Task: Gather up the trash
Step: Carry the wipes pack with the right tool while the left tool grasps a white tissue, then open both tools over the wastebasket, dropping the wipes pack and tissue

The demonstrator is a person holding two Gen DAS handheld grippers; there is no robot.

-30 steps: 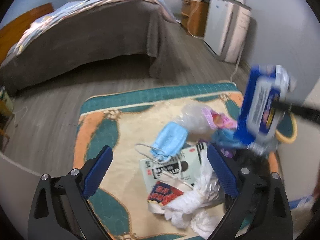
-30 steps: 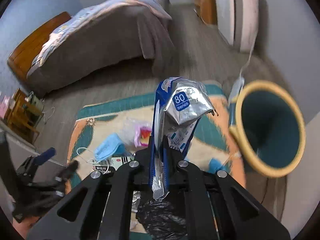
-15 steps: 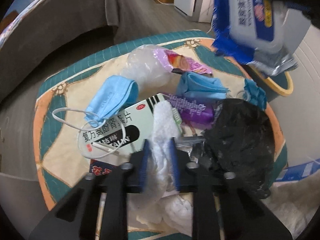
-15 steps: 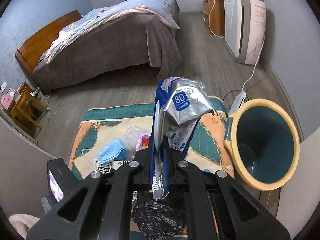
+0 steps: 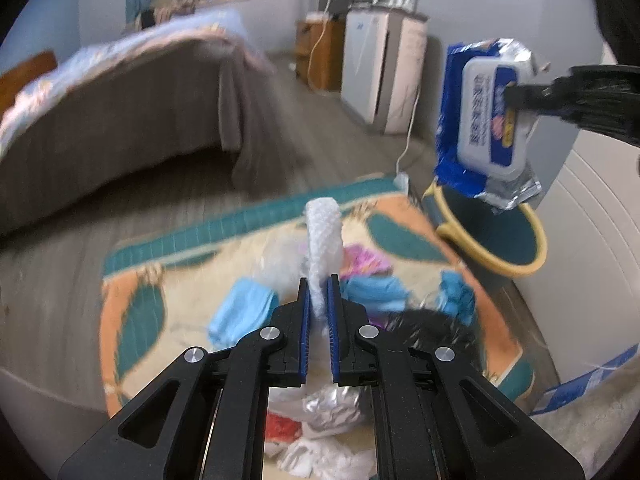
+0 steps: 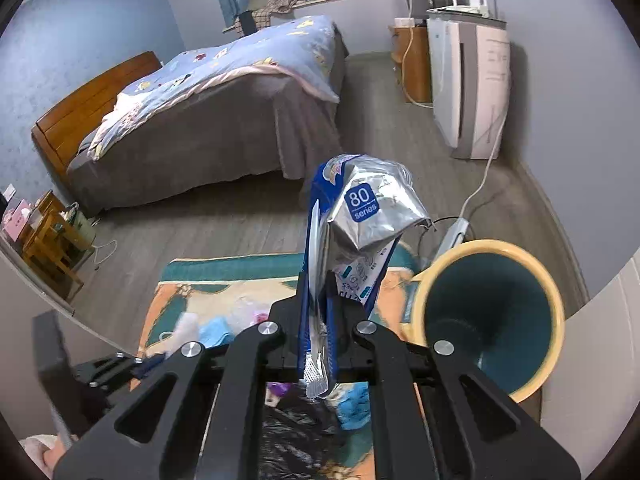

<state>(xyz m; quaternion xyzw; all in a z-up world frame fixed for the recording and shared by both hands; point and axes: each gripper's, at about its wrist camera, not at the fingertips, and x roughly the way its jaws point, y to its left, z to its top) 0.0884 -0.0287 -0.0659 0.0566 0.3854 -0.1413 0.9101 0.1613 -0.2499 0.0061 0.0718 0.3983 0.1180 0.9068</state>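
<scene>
Tissue [image 5: 323, 240], white, dimpled, pinched upright in left gripper [image 5: 319, 300]; right gripper [image 6: 319, 304] clamps blue-silver wipes pack [image 6: 360, 216].

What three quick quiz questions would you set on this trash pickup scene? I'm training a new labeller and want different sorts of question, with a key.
1. True or false: the left hand-held gripper is shut on a white tissue.
2. Multiple choice: what does the right hand-held gripper hold? A) a blue face mask B) a blue and silver wipes pack C) a black bag
3. Fill in: the bin with the yellow rim is teal inside and stands just off the ____ it borders.

Key: 1 true; 2 B; 3 rug
</scene>
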